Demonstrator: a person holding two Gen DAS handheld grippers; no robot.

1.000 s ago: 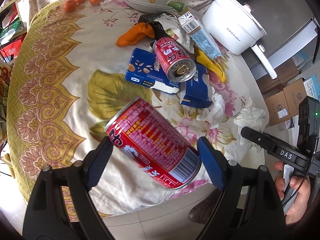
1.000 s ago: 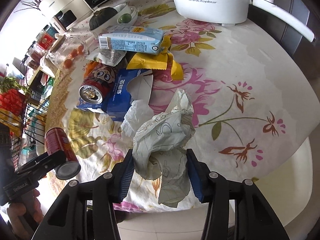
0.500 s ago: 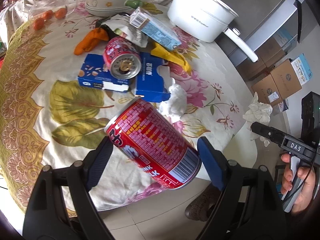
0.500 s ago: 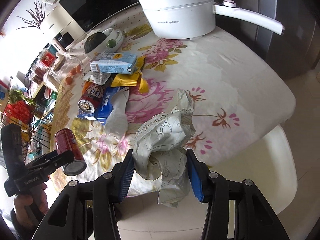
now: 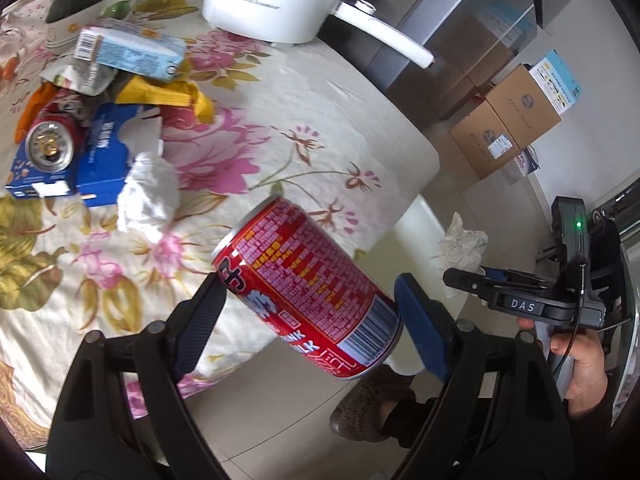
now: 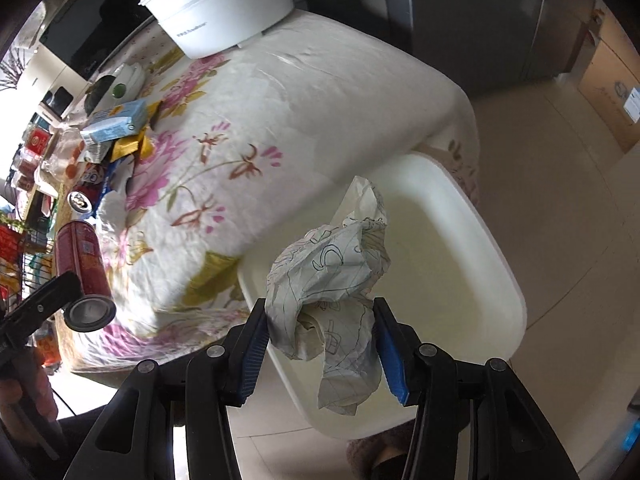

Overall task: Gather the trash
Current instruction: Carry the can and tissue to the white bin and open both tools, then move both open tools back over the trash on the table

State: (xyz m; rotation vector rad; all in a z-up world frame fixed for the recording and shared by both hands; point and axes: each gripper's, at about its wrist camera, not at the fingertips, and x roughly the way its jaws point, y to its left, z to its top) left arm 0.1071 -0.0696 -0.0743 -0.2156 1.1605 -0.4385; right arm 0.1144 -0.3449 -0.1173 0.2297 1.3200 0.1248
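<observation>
Left wrist view shows the left gripper (image 5: pixel 306 312) clamping the red can (image 5: pixel 306 294) slantwise between its fingers, so it may slip out, while right wrist view shows the right gripper (image 6: pixel 320 340) pinching crumpled paper (image 6: pixel 332 292) between its fingers above the white bin (image 6: pixel 496 264), where the loose tail may miss.

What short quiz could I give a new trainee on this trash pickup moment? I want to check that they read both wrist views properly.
1. True or false: the left gripper is shut on a blue carton.
2. What does the right gripper hold? A) a yellow wrapper B) crumpled paper C) a tissue box
3. Fill in: in the right wrist view, the held item hangs over a white ____.

Key
1. False: it grips the red can; the light blue carton lies on the table.
2. B: the crumpled paper sits between its fingers.
3. Bin, beside the table's edge.
</observation>
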